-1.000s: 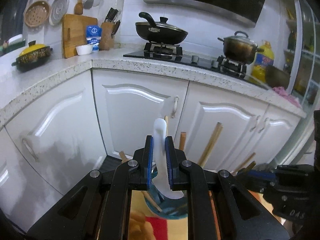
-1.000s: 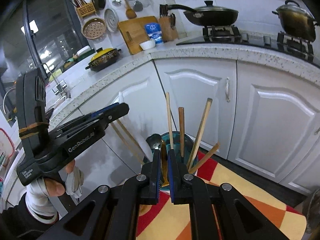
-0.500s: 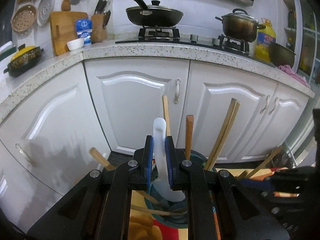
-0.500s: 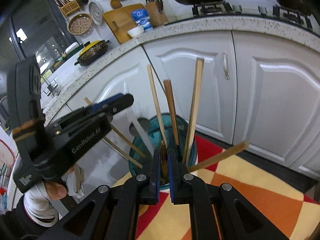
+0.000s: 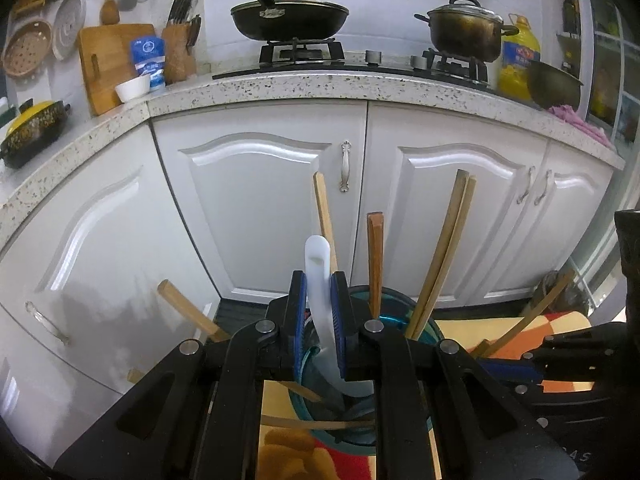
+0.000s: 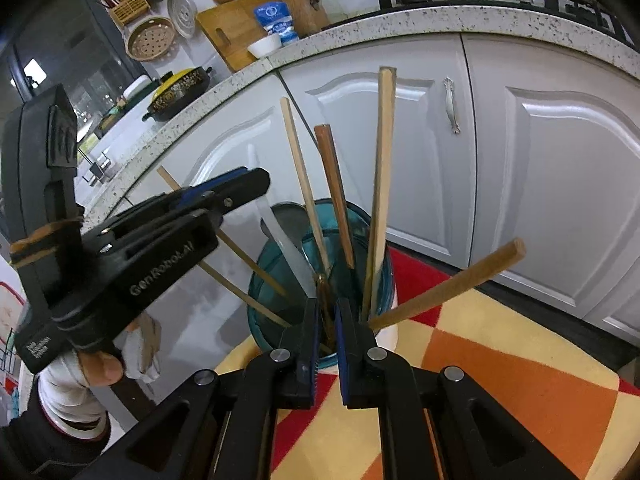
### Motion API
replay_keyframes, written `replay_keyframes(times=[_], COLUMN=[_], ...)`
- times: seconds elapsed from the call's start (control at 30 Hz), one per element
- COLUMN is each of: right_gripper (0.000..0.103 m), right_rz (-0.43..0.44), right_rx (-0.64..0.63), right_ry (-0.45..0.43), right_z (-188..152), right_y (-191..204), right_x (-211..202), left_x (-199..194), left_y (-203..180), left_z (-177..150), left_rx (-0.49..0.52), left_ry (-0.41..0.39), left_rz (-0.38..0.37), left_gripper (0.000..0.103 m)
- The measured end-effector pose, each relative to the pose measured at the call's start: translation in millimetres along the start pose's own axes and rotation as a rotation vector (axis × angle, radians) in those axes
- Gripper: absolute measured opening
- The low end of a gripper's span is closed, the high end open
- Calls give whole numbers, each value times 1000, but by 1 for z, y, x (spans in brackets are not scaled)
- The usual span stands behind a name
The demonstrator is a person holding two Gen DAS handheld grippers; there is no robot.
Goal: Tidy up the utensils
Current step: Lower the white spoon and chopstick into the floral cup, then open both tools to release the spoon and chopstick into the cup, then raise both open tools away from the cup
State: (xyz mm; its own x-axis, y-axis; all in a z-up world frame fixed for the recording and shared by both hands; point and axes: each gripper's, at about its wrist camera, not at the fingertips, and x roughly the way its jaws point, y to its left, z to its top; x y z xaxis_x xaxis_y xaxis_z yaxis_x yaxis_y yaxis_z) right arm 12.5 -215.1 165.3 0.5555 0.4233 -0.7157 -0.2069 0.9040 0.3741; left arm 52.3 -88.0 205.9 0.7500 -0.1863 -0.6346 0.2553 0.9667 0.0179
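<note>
A teal glass jar stands on a coloured mat and holds several wooden utensils fanned out. My left gripper is shut on a white plastic spoon, whose bowl end hangs into the jar. In the right wrist view the left gripper reaches in from the left with the white spoon slanting into the jar. My right gripper is shut on a thin dark wooden utensil at the jar's near rim. A brown-handled utensil stands upright in the jar.
White cabinet doors stand close behind the jar under a speckled counter. A black pan and a steel pot sit on the stove. The red, orange and yellow mat covers the floor.
Both grippers have dropped lower and closer to the jar. The white spoon has gone further into the jar. The right gripper's utensil now sits down inside the rim.
</note>
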Motion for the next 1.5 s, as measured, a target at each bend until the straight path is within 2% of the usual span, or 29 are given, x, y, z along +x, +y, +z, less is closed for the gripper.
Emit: replay_keyframes(times=[0.1, 0.2, 0.27, 0.33, 0.43, 0.47, 0.57, 0.77, 0.87, 0.9, 0.97, 1.07, 1.13, 1.2, 1.27, 1.37, 1.5], right_gripper=[6, 6, 6, 6, 7, 9, 19, 23, 24, 24, 24, 24, 25, 27, 28, 29, 30], right_rz=[-1, -5, -18, -21, -18, -15, -20, -13, -9, -8, -9, -12, -14, -13, -12, -18, -37], right_rx=[-24, -44, -56, -46, -7, 5, 6, 10, 26, 29, 33, 23, 23, 28, 30, 25, 16], right_ry=[-30, -34, -31, -33, -33, -32, -36, -35, -38, -37, -31, -25, -27, -29, -28, -24, -17], right_z=[4, 7, 8, 6, 4, 4, 1, -10, -16, -18, -20, -24, -26, -26, -28, -31, -35], right_y=[5, 8, 10, 8, 1, -1, 0, 2, 0, 0, -2, 0, 0, 0, 0, 1, 5], right_x=[-8, -11, -9, -8, -11, -12, -18, -30, -36, -37, -38, -40, -43, -44, -44, -43, -41], left_x=[-3, -2, -2, -2, 0, 1, 3, 1, 5, 10, 14, 9, 4, -2, -10, -27, -50], left_y=[6, -1, -10, -13, -3, 0, 7, 7, 0, -6, -11, 8, 19, 25, 28, 29, 27], left_z=[4, 5, 3, 1, 0, 0, -4, -2, -4, -8, -14, -7, -3, -1, -1, -2, -11], left_rx=[-8, 81, 188, 251, 221, 207, 158, 162, 211, 259, 314, 166, 89, 53, 23, -21, -80], left_ry=[-15, -14, -20, -24, -13, -5, 4, 15, 32, 65, 64, 58, 51, 48, 41, 27, 13], left_rz=[-12, -15, -9, 8, -4, -11, -23, -33, -37, -27, 11, -57, -74, -81, -95, -127, -128], left_gripper=[11, 11, 11, 10, 10, 6, 7, 6, 6, 6, 7, 7, 8, 16, 38, 41, 47])
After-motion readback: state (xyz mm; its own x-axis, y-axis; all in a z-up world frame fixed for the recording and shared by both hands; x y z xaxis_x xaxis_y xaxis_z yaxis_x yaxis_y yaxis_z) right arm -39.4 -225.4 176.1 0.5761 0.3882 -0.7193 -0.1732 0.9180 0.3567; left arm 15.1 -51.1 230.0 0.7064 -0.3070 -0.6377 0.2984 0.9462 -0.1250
